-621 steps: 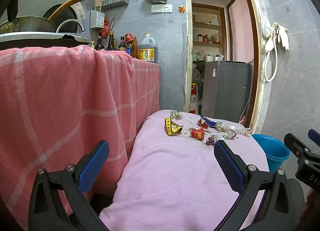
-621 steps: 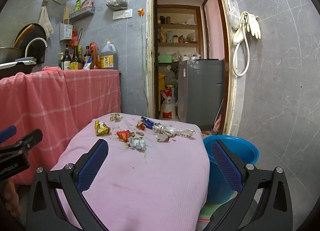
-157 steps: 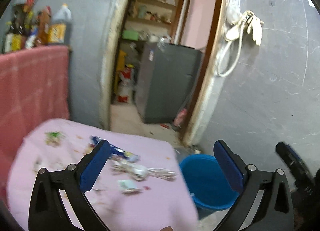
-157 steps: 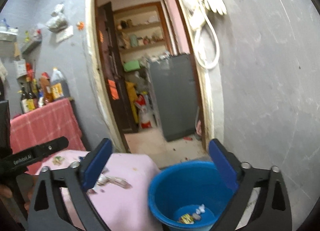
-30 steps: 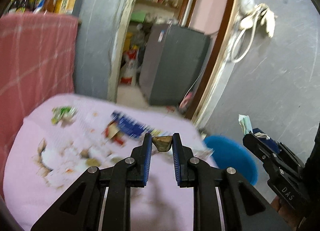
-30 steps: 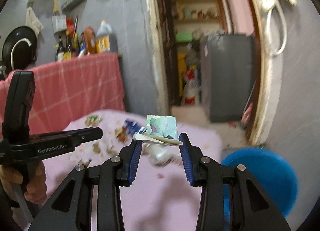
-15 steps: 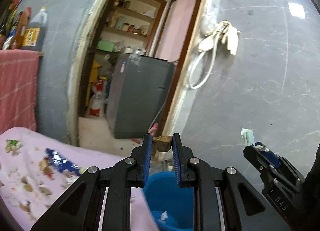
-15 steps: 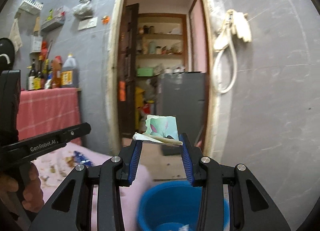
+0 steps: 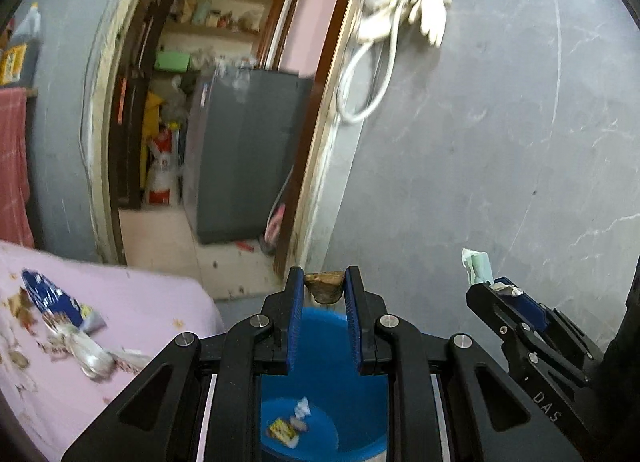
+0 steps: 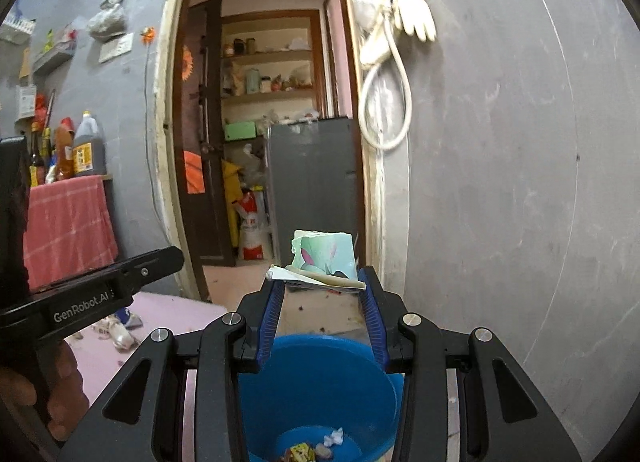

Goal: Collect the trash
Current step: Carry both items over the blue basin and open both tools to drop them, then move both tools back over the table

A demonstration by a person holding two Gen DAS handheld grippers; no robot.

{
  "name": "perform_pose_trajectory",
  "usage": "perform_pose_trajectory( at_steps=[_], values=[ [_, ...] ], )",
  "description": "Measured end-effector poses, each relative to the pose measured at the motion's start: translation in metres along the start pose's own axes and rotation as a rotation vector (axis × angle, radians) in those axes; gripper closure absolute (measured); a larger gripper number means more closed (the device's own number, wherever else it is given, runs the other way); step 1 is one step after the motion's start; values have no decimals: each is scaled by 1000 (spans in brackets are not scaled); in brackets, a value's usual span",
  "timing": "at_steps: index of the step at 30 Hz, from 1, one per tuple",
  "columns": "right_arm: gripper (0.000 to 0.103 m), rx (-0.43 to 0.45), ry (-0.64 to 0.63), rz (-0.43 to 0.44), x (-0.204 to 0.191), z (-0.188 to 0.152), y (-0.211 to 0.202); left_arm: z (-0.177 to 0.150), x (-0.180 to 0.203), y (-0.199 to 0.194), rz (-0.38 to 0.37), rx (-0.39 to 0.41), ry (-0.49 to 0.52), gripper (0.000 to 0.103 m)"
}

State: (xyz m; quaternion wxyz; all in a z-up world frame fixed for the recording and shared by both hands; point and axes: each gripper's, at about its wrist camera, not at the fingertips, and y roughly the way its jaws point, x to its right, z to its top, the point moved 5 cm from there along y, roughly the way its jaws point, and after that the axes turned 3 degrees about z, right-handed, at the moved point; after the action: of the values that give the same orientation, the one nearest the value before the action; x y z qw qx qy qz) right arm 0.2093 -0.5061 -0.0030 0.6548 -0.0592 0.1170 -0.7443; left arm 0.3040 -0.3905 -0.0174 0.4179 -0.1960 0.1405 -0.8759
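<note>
My left gripper (image 9: 324, 282) is shut on a small brown scrap (image 9: 325, 288) and hangs over the blue bucket (image 9: 320, 342). My right gripper (image 10: 320, 282) is shut on a pale green torn wrapper (image 10: 324, 256), also above the blue bucket (image 10: 320, 382). The bucket holds a yellow wrapper (image 9: 283, 429) and white crumpled bits (image 10: 333, 437). The right gripper (image 9: 490, 286) with its wrapper also shows at the right of the left wrist view. More trash, a blue wrapper (image 9: 48, 296) and white ribbon (image 9: 90, 356), lies on the pink table (image 9: 132, 302).
A grey wall (image 9: 500, 141) stands right behind the bucket. An open doorway with a grey fridge (image 9: 244, 153) lies ahead. A hose and gloves (image 10: 396, 21) hang on the door frame. A red cloth-covered counter with bottles (image 10: 68, 145) is at the left.
Both grippers have swung from the table to above the bucket and tilted down. Each still holds its piece of trash.
</note>
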Motion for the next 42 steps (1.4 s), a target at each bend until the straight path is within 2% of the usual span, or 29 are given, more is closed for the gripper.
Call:
perform_pose_trajectory(
  at_steps=[5, 10, 12, 15, 19, 25, 27, 29, 30, 32, 34, 38, 40, 42],
  values=[
    [66, -81, 46, 10, 11, -24, 17, -25, -6, 36, 33, -169, -41, 86],
    [66, -175, 85, 24, 15, -48, 33, -51, -17, 60, 69, -302, -85, 86],
    [66, -216, 94, 22, 17, -57, 40, -58, -25, 67, 78, -338, -103, 86],
    [60, -268, 123, 27, 22, -69, 48, -65, -31, 72, 83, -382, -125, 86],
    [55, -309, 161, 30, 27, -79, 53, -66, -38, 69, 82, -406, -158, 83],
    [50, -283, 171, 26, 23, -69, 42, -45, -49, 42, 88, -332, -156, 62],
    [45, -265, 168, 28, 20, -61, 41, -37, -55, 29, 95, -296, -154, 54],
    [36, -235, 163, 31, 15, -51, 35, -28, -62, 13, 108, -248, -150, 40],
    [32, -217, 159, 35, 12, -44, 33, -24, -65, 3, 119, -219, -148, 36],
    [27, -184, 148, 44, 5, -32, 27, -16, -72, -17, 125, -163, -146, 16],
    [21, -148, 134, 58, -5, -19, 19, -4, -80, -39, 154, -95, -125, 8],
    [11, -74, 113, 90, -25, 3, 5, 13, -94, -81, 205, 16, -72, 2],
    [2, -31, 101, 106, -37, 14, -3, 18, -102, -104, 231, 71, -53, 2],
    [0, 8, 90, 121, -49, 23, -10, 23, -111, -126, 257, 117, -38, 1]
  ],
)
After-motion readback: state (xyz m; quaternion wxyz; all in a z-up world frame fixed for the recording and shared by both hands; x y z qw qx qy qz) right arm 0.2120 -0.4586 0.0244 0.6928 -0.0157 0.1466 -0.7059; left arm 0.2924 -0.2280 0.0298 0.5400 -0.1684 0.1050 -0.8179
